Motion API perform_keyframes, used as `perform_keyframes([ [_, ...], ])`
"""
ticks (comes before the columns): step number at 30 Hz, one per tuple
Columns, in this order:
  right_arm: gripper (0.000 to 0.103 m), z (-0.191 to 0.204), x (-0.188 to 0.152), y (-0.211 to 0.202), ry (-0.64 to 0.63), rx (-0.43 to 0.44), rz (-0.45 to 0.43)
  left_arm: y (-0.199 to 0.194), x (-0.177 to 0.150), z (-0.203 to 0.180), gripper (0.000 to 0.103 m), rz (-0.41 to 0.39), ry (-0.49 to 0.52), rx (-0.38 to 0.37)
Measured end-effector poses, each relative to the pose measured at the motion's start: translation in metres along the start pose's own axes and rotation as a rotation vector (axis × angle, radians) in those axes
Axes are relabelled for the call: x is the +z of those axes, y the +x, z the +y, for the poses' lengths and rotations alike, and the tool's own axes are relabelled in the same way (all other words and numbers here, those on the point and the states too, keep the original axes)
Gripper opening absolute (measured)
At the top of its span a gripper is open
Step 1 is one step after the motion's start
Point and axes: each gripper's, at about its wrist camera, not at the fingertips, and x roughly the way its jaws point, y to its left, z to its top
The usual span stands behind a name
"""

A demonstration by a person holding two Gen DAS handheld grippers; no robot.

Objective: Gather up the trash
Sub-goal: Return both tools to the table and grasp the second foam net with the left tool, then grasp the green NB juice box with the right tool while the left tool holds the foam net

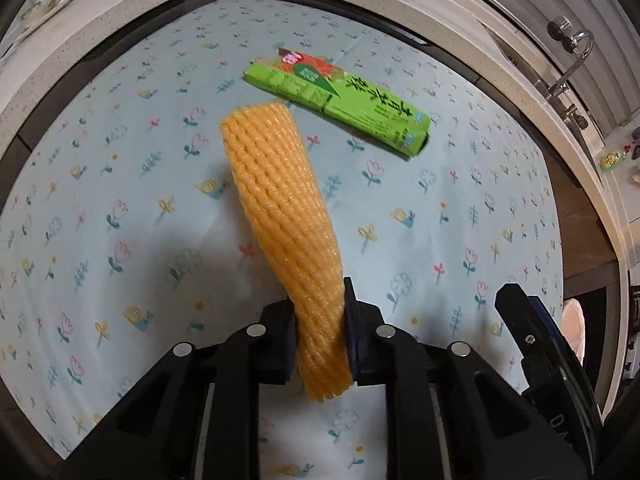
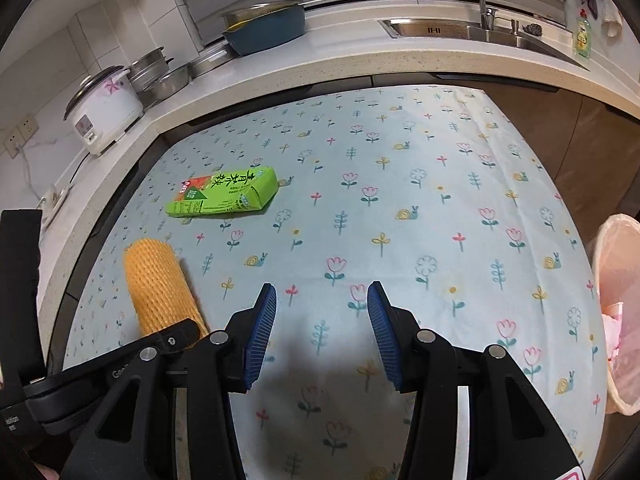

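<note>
Left gripper, lower centre of the left wrist view: jaws nearly closed, pinching the lower end of an orange foam net sleeve, which rises toward the upper centre of the frame, above a floral tablecloth. Right gripper, lower centre of the right wrist view: jaws wide apart, blue ribbed pads bare, holding and touching nothing, above the tablecloth. A green drink carton lies flat on the cloth at left of centre in that view, apart from the sleeve. At the right edge, a pink-lined waste bin stands beside the table; contents indistinct, pink material visible inside. On the counter at upper left: a white rice cooker, steel pots and a blue basin.
</note>
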Motion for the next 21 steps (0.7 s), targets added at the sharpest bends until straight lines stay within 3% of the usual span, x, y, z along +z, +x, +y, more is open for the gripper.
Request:
perform_keyframes([
  [10, 0.047, 0.046, 0.058, 0.058, -0.026, 0.085, 0.019, 0.001, 0.067, 0.043, 0.019, -0.087, -0.037, 0.093],
  [21, 0.047, 0.085, 0.115, 0.121, -0.072, 0.152, 0.065, 0.018, 0.1, 0.056, 0.019, -0.078, -0.021, 0.068],
])
